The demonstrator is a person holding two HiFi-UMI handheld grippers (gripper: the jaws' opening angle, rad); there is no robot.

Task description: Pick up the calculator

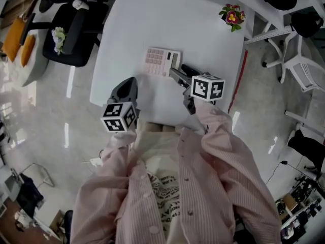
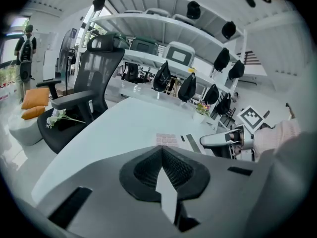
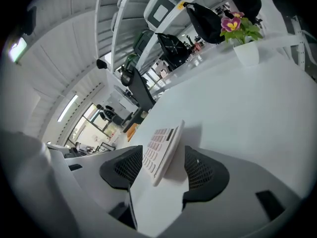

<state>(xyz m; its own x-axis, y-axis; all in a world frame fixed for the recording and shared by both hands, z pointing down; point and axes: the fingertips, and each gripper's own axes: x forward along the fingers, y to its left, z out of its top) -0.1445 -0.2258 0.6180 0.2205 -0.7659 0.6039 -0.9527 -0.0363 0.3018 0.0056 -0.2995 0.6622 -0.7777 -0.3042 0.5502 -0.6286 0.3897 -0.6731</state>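
Jaws of the right gripper (image 3: 163, 168) are spread wide w/ the calculator (image 3: 159, 148) framed btwn the pads, its near end just inside them, not clamped. Jaws of the left gripper (image 2: 162, 171) are pressed together w/ nothing gripped. The calculator is seen lying keys-up on the white table (image 1: 152, 19), the left gripper held over the table's near edge to its left, & a flower pot (image 1: 231, 16) is set well apart at the far right corner.

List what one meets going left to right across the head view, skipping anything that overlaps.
orange cushions → black office chair → left gripper → calculator → potted flower → white chair
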